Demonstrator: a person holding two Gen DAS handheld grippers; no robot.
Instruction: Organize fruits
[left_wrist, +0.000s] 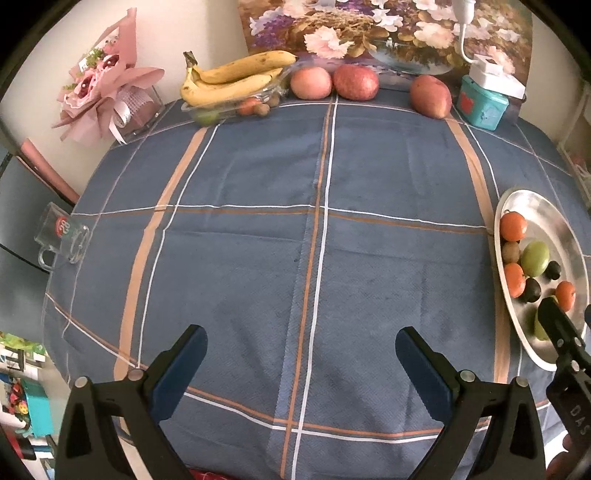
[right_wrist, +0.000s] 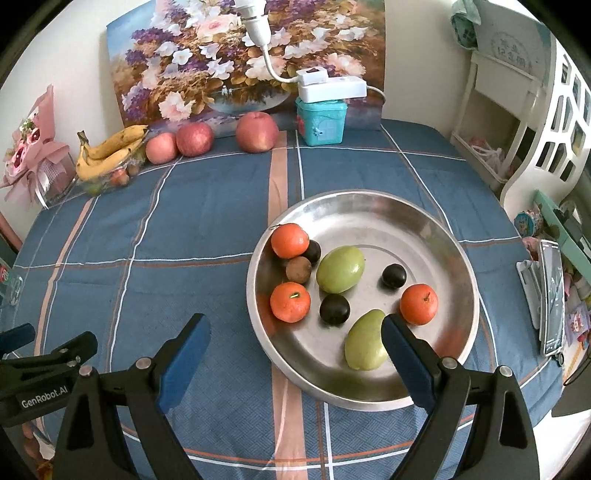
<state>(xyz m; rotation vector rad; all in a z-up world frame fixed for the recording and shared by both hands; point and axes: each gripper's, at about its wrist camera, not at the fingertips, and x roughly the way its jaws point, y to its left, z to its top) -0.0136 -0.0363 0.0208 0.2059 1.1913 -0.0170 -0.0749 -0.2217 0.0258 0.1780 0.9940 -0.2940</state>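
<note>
A: Your left hand-held gripper (left_wrist: 301, 352) hangs wide open and empty over bare counter (left_wrist: 258, 229).

B: And the right one?

A: Your right hand-held gripper (right_wrist: 295, 330) is also wide open, empty. The near green fruit (right_wrist: 364, 341) lies in the tray (right_wrist: 436, 236), just inside your right finger, long axis slanting near-left to far-right.

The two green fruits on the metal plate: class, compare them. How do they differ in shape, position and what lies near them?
The upper green fruit is rounder and sits near the middle of the metal plate; the lower green fruit is longer, tapering to a point, and lies toward the near rim. The lower one is partly hidden by a finger of the right gripper; the upper one is in full view. Both are smooth and pale green.
</note>
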